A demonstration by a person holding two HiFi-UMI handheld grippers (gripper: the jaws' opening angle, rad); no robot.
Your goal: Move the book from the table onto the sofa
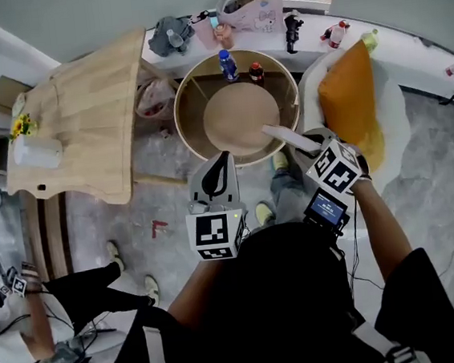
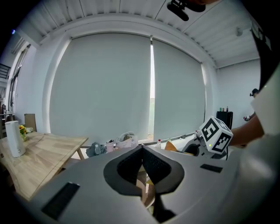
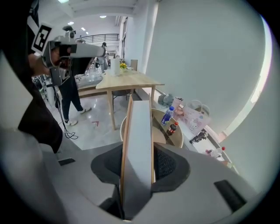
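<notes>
Book (image 3: 138,144) is up in the air, at the middle right of the head view, above the near rim of the round table (image 1: 241,119). It is not on the sofa yet.

The wood table (image 1: 90,110) fills the upper left. The white sofa (image 1: 394,119) is at the upper right, with an orange cushion (image 1: 351,99) on it. The right gripper (image 3: 138,164) pinches the book on its thin edge. The left gripper (image 2: 142,164) is closed up tight with nothing in it. Two bottles (image 1: 228,64) stand at the far side of the round table.

The book is held at one end only, so I think it could tip or slip out on a fast swing. The cushion takes up a lot of the seat, so the book might slide off it.

The book's cover cannot be seen. The arm and cushion hide part of the sofa.
</notes>
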